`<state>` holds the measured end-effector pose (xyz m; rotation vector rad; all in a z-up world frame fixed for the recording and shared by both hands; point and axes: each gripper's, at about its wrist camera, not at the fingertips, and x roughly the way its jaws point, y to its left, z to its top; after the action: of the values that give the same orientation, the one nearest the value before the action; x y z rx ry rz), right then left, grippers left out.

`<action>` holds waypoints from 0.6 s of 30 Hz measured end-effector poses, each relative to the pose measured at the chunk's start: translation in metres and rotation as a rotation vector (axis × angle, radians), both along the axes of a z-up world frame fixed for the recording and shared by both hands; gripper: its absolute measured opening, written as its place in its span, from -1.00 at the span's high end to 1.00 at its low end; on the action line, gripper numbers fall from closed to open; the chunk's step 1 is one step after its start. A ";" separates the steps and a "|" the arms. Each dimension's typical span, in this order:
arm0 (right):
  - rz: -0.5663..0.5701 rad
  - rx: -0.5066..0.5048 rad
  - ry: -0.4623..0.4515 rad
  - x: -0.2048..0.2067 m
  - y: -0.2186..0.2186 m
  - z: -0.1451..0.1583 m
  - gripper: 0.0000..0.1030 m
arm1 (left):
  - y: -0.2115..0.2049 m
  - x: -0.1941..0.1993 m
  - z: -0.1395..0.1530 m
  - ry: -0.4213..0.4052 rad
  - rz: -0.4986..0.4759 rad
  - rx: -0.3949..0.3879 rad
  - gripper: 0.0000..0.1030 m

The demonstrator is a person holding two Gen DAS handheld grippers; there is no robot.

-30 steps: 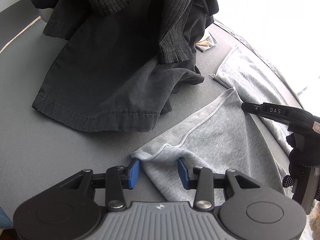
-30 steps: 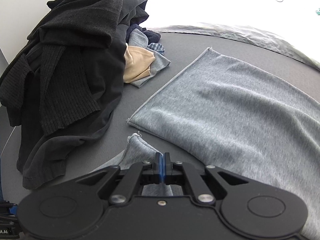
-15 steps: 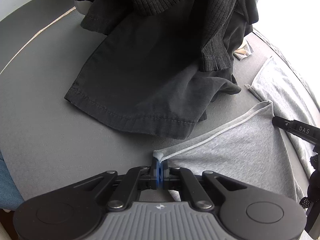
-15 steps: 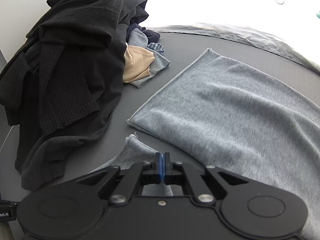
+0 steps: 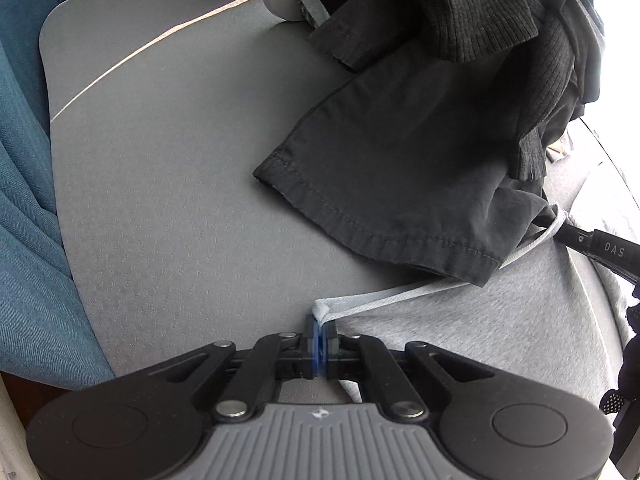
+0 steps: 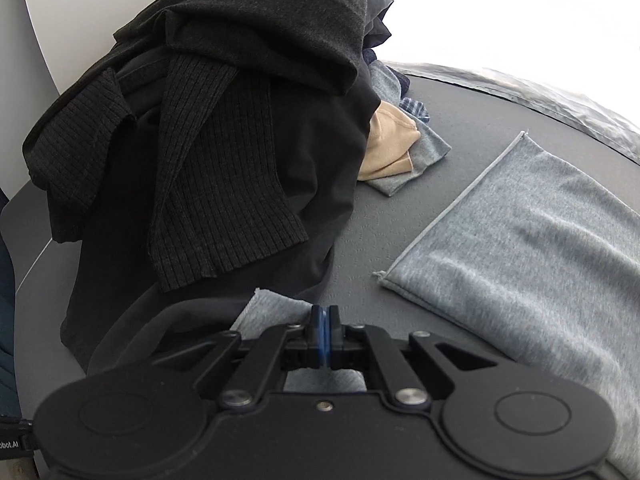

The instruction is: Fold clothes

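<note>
Table: dark grey surface (image 5: 168,184) under everything, bare ahead and to the left of the left gripper.
Dark pile: heap of black clothes (image 6: 224,128) ahead and to the left of the right gripper; ribbed knit sleeves hang down its front, and a black hemmed piece (image 5: 400,168) spreads toward the left gripper.
Grey garment: light grey knit (image 6: 532,248) lying flat on the table ahead and to the right of the right gripper; a nearer part of it (image 5: 460,332) runs between the two grippers, its pale edge band partly tucked under the black hem.
Small clothes: tan piece (image 6: 390,148) and blue-grey pieces at the foot of the dark pile, ahead of the right gripper.
Left gripper: (image 5: 321,342) blue pads pressed together, pinching a corner of the grey garment's edge band, which bunches just past the tips.
Right gripper: (image 6: 325,338) pads pressed together on another corner of grey garment, with grey cloth showing before and behind the tips, right at the foot of the dark pile.
</note>
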<state>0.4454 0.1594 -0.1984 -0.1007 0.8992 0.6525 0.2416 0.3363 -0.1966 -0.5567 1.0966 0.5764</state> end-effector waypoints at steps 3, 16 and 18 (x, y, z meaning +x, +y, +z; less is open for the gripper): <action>-0.022 -0.012 0.030 0.002 0.002 -0.008 0.97 | -0.003 0.003 -0.001 0.014 -0.024 0.024 0.95; -0.142 0.030 0.037 -0.014 -0.073 0.031 0.16 | -0.007 0.010 0.010 0.051 -0.020 0.025 0.41; -0.216 0.042 0.038 -0.028 -0.110 0.032 0.15 | -0.014 0.008 0.015 0.050 -0.031 0.043 0.35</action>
<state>0.4171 0.0495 -0.1666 0.0464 0.9173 0.4726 0.2497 0.3221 -0.1816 -0.4895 1.1359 0.5888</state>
